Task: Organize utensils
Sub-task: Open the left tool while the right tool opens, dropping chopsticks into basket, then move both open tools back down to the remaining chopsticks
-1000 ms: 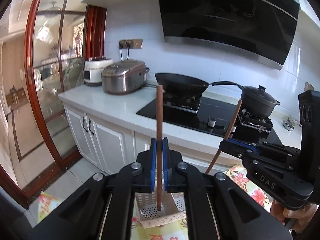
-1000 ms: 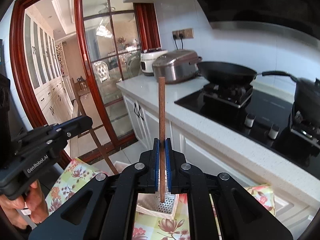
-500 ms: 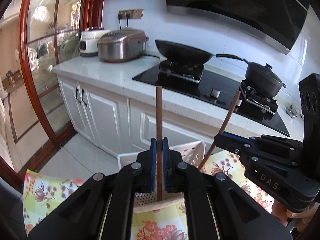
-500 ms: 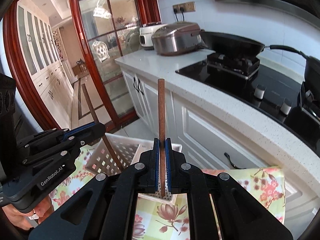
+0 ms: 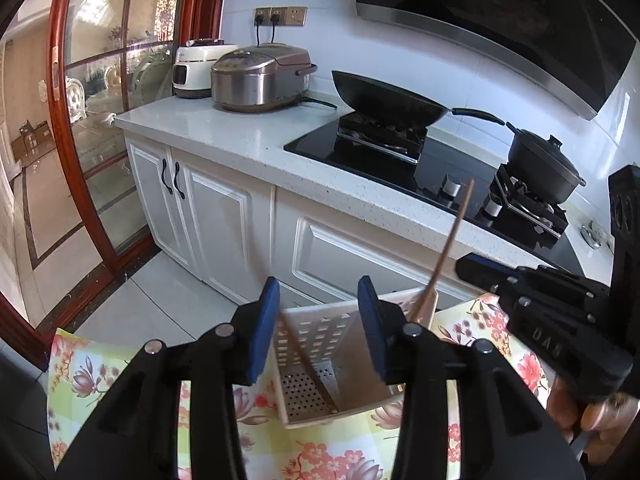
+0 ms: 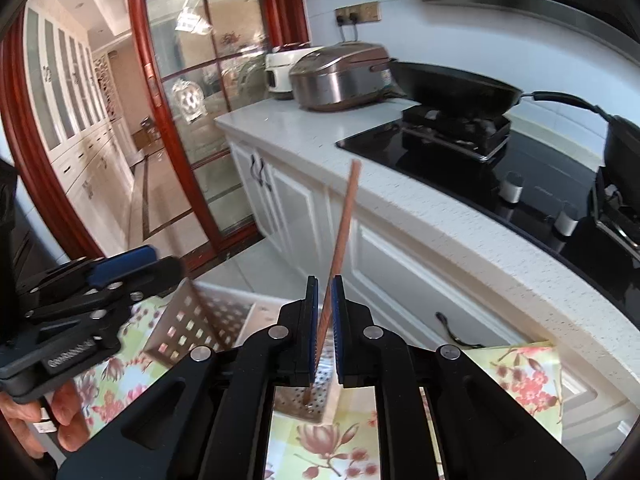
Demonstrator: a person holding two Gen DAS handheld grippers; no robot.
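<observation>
Wooden chopstick (image 5: 307, 364) slanted inside perforated basket (image 5: 320, 332)

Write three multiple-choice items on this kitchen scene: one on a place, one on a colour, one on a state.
1. Where does the white basket stand?
A) on the flowered cloth
B) on the countertop
C) on the stove

2. What colour are the pads of the left hand-held gripper?
A) red
B) blue
C) white

3. How is the left hand-held gripper?
A) shut on a spoon
B) shut on the basket rim
C) open

Key:
1 A, the flower print shows around its base.
2 B, both pads are blue.
3 C, its jaws stand wide apart and grip nothing, while a chopstick leans inside the basket.
</observation>
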